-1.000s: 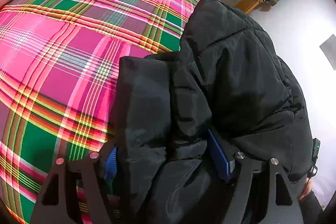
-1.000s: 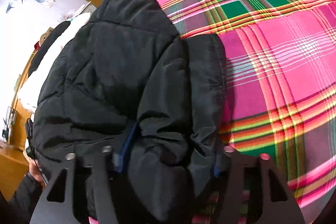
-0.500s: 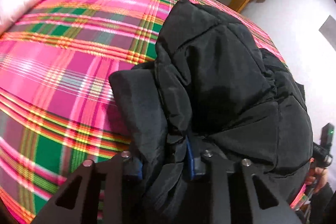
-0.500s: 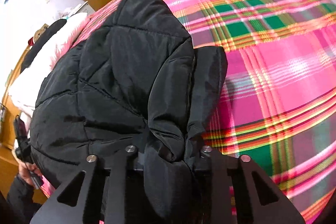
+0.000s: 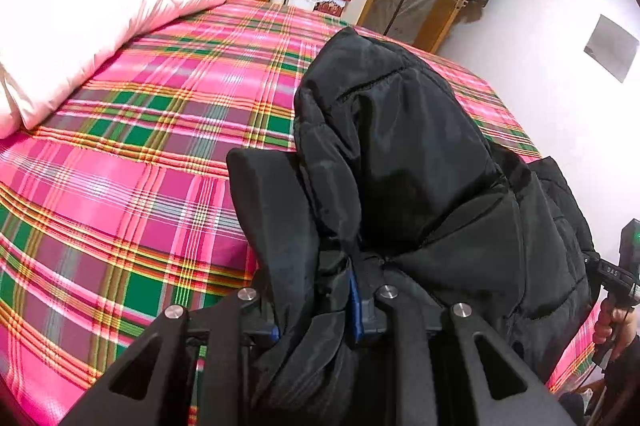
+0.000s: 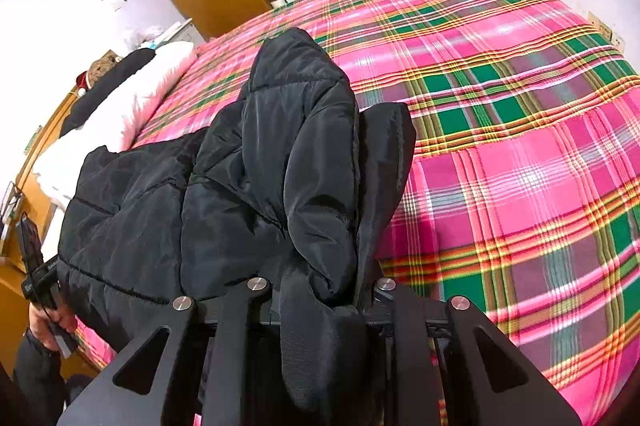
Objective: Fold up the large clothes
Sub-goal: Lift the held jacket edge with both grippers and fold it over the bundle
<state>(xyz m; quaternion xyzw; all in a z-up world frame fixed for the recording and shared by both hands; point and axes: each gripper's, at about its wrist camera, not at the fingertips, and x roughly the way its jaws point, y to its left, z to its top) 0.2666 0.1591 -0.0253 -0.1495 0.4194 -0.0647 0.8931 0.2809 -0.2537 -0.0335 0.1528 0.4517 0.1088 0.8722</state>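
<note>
Now both claws grip: the left gripper has just closed on a bunched edge of the black puffer jacket, the right gripper likewise, and the jacket hangs lifted above the pink plaid bedspread.

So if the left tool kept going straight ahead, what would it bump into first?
Most likely the black puffy jacket it already grips; the left tool points into its bulk. Beyond lies the pink plaid bedspread, though depth is unclear.
</note>
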